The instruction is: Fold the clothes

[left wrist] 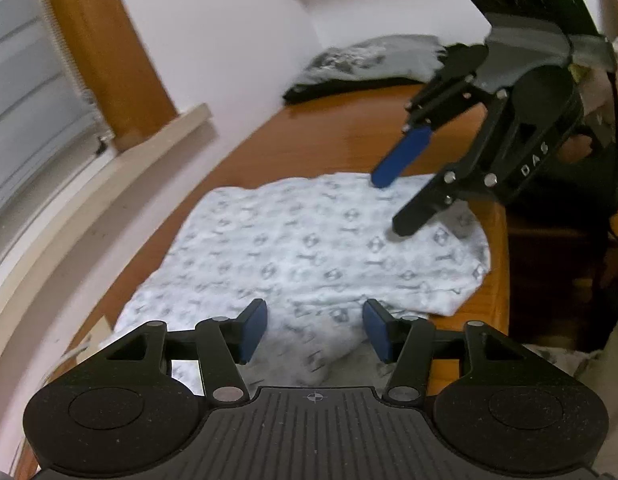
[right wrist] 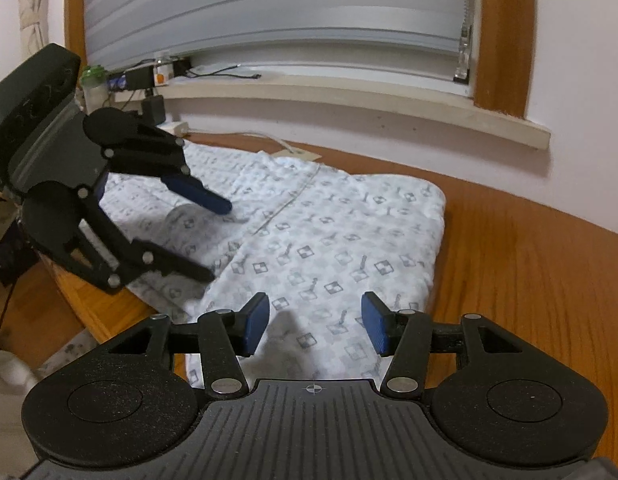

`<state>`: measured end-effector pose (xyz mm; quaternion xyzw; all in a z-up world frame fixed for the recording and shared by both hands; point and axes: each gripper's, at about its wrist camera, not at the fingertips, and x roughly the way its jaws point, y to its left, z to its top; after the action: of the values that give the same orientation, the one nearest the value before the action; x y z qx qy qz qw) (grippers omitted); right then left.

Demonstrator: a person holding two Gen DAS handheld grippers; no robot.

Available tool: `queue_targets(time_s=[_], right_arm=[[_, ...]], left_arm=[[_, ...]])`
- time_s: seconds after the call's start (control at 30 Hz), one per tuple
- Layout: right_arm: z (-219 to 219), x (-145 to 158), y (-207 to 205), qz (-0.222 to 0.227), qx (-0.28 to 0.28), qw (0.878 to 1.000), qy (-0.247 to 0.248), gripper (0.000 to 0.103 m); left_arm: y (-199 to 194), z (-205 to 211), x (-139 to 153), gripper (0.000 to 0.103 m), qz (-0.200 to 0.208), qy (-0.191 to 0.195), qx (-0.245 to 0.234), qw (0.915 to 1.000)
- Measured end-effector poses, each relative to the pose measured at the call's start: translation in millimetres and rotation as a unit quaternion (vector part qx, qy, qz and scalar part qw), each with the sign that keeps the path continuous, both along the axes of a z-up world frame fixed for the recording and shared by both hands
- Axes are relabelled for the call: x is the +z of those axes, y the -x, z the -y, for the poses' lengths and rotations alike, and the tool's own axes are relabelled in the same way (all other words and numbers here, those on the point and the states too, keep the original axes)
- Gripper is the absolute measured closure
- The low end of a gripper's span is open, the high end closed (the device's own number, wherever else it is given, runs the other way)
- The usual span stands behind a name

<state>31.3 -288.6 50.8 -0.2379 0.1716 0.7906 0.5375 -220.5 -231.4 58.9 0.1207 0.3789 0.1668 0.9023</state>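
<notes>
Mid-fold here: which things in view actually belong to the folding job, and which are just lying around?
Part of the job:
- patterned white garment, spread on the wooden table
- left gripper, open above it
- right gripper, open above it

Just lying about:
- dark clothes pile at the table's far end
- cables and small boxes on the windowsill

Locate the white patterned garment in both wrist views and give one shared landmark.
Left wrist: the white patterned garment fills the centre, beyond the open left gripper.
Right wrist: garment centre, beyond the open right gripper.
Shared landmark: wooden table beneath it.
</notes>
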Motion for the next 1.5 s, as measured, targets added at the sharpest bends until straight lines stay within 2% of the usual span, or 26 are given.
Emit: queue_targets(time_s=[0.3, 0.43, 0.5, 0.53, 0.57, 0.63, 0.83, 1.0, 1.07, 1.17, 1.33, 1.37, 1.5], right_arm=[[6.7, -2.0, -9.5, -0.002, -0.008, 1.000, -0.001, 0.051], [7.7, -3.5, -6.6, -0.006, -0.004, 1.000, -0.002, 0.051], [8.5, -2.5, -4.6, -0.009, 0.001, 1.000, -0.004, 0.051], [9.4, -1.3, -4.1, -0.013, 0.003, 1.000, -0.005, 0.051], [10.3, -0.1, -3.7, -0.014, 0.006, 1.000, -0.006, 0.051], [13.7, 2.5, -3.6, -0.014, 0.011, 1.000, -0.008, 0.051], [19.1, 9.3, -2.3, -0.018, 0.032, 0.999, -0.013, 0.054], [16.2, 17.2, 4.6, -0.034, 0.065, 0.997, -0.021, 0.072], [10.2, 15.8, 13.8, -0.020, 0.073, 0.997, -0.021, 0.074], [-5.1, 7.3, 29.2, 0.010, 0.073, 0.997, -0.022, 0.076], [-24.0, -18.8, 44.9, 0.027, 0.069, 0.997, -0.006, 0.074], [-22.4, -20.5, 44.4, 0.025, 0.070, 0.997, -0.005, 0.069], [-3.8, -9.8, 26.4, -0.003, 0.050, 0.999, -0.019, 0.068]], left_arm=[[-3.5, 2.3, -5.7, 0.043, -0.042, -0.012, -0.022, 0.9988], [-13.1, 1.5, -7.1, 0.045, -0.031, -0.014, -0.022, 0.9992], [-17.0, 1.0, -5.4, 0.062, -0.020, -0.015, -0.024, 0.9994], [-18.9, 0.7, -4.4, 0.078, -0.013, -0.016, -0.026, 0.9995], [-18.2, -1.0, -1.1, 0.088, 0.000, -0.008, -0.022, 0.9997], [-16.9, -4.3, 5.6, 0.091, 0.026, 0.006, -0.015, 0.9995], [-4.3, -22.7, 34.7, 0.093, 0.105, 0.036, 0.025, 0.9934], [-0.3, -31.7, 51.5, 0.093, 0.131, 0.038, 0.042, 0.9897], [0.2, -34.9, 56.1, 0.093, 0.140, 0.042, 0.047, 0.9881], [4.6, -30.2, 45.2, 0.093, 0.140, 0.056, 0.043, 0.9877], [12.0, -22.5, 27.0, 0.093, 0.139, 0.081, 0.035, 0.9864], [13.4, -21.0, 23.3, 0.093, 0.138, 0.086, 0.034, 0.9861], [18.1, -14.7, 8.8, 0.092, 0.137, 0.101, 0.030, 0.9850]])
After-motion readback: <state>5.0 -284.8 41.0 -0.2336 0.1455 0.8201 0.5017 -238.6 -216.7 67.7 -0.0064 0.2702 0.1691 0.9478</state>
